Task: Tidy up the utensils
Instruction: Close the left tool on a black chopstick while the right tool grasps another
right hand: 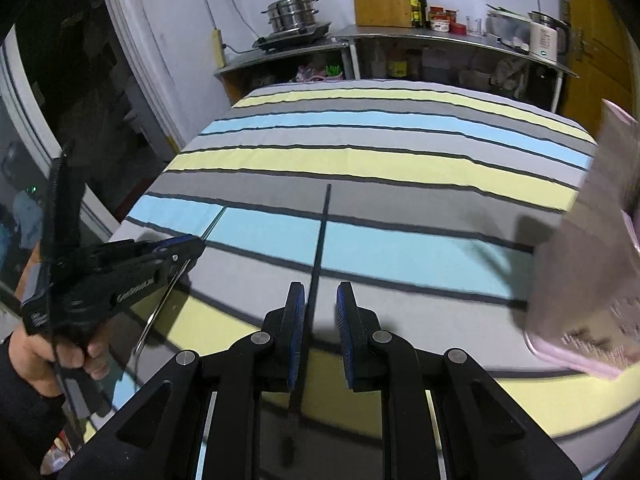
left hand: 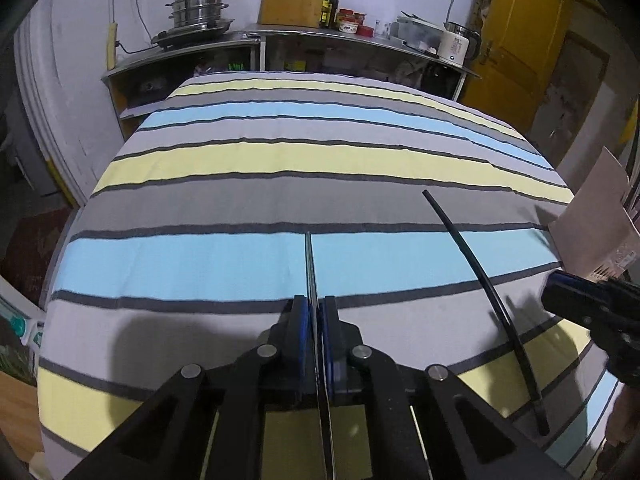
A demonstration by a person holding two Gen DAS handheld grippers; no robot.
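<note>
My left gripper is shut on a thin silver chopstick, which sticks out forward over the striped cloth. The right wrist view shows the same gripper at the left, held by a hand, with the silver chopstick running through it. A black chopstick lies on the cloth to its right. My right gripper hovers over this black chopstick, which shows in the gap near the left pad without being pressed. In the left wrist view the right gripper sits at the right edge.
A pinkish-brown box stands at the cloth's right edge, blurred; the left wrist view shows this box too. Behind the table runs a steel counter with a steamer pot, cutting board, bottles and kettle. A yellow door is at the right.
</note>
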